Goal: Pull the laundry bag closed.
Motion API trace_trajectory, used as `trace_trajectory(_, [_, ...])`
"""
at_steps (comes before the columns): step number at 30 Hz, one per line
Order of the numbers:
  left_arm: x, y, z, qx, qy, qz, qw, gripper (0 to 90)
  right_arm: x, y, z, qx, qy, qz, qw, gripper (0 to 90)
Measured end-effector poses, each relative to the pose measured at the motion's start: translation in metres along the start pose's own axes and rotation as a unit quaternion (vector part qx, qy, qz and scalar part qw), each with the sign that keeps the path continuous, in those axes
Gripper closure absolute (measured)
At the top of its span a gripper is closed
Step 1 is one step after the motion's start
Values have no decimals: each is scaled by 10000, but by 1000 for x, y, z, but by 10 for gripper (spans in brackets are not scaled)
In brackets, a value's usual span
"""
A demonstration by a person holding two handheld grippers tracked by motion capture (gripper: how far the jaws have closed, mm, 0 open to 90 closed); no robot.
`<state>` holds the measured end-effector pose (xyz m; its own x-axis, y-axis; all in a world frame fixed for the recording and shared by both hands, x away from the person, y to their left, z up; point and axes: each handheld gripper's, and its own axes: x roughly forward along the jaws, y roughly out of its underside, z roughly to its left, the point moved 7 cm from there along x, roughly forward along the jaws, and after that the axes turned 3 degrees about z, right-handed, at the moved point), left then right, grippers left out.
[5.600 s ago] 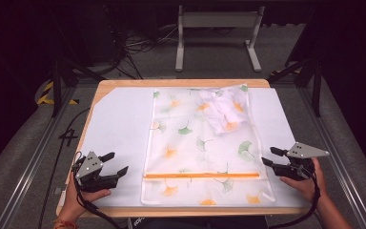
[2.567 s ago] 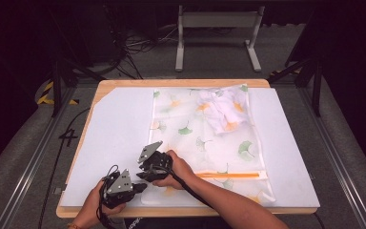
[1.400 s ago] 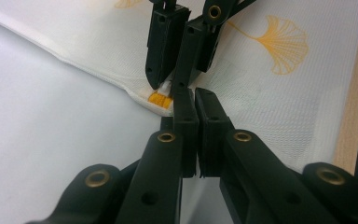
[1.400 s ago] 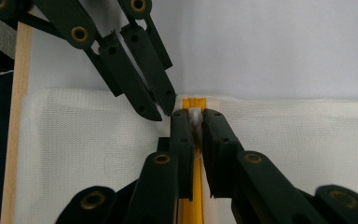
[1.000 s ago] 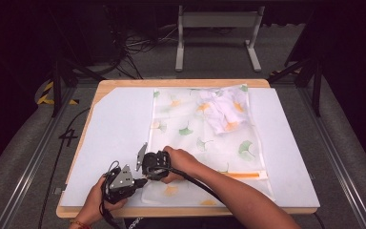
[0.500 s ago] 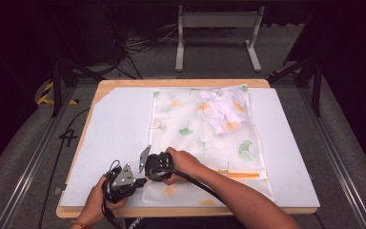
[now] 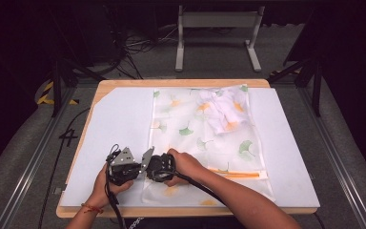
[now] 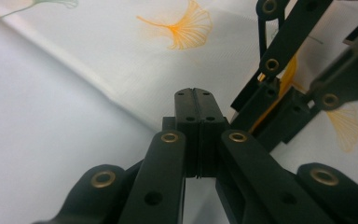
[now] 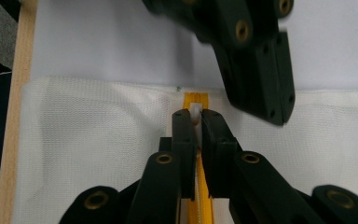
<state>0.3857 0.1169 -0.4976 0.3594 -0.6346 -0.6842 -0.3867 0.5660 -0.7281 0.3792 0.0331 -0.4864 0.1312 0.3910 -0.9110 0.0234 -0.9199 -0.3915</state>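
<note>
Ideally, the white zipper pull (image 9: 195,113) is being kept pinched by the right gripper (image 9: 194,122) while the mesh laundry bag's (image 7: 190,126) edge is being clamped by the closed left gripper (image 8: 196,100).

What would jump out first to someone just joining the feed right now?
Both tools meet at the near left corner of the mesh bag printed with ginkgo leaves, which lies flat on the white mat. The right tool grips the white zipper pull at the end of the orange zipper, while the left tool is shut on the bag's edge right beside it.
</note>
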Motion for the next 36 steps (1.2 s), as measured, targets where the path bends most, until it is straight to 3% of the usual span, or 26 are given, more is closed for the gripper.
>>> trace_trajectory(2, [4, -1, -1, -43, -30, 14, 10000, 900, 0, 1, 1, 66, -6, 27, 10000, 843])
trace_trajectory(3, [7, 0, 0, -71, 34, 96, 9999, 900, 1, -1, -2, -86, -12, -76, 9999, 843])
trace_trajectory(4, [7, 1, 2, -42, -53, 205, 9998, 900, 1, 0, -1, 33, -62, -66, 10000, 844])
trace_trajectory(5, [8, 0, 2, -183, -62, 118, 9997, 900, 0, 1, -2, 44, -72, -91, 9999, 844])
trace_trajectory(10, [7, 2, 4, -197, 38, 185, 9996, 900, 1, 1, -4, 19, 17, -177, 9998, 844])
trace_trajectory(12, [7, 2, 5, -161, 49, 205, 9996, 900, 1, 1, -3, 29, 3, -172, 9998, 844])
trace_trajectory(13, [7, 3, 4, -121, 34, 208, 9997, 900, -1, 4, 2, 261, -56, -20, 9996, 845])
trace_trajectory(17, [7, 3, 4, 12, 7, 222, 9998, 900, -1, 4, -1, 116, -15, -53, 9999, 844])
trace_trajectory(26, [6, 3, 5, 140, -5, 207, 9997, 900, -3, 7, -1, 161, -4, 15, 9999, 844])
trace_trajectory(29, [4, 4, 5, 168, 45, 242, 9996, 900, -3, 7, -1, 160, 11, 45, 9999, 844])
trace_trajectory(33, [-5, 9, -5, -91, 365, 33, 9993, 900, -3, 6, -1, 166, 8, -20, 9999, 844])
trace_trajectory(36, [-8, 12, -8, -115, 385, 41, 9992, 900, -2, 6, -1, 195, 15, -89, 9998, 844])
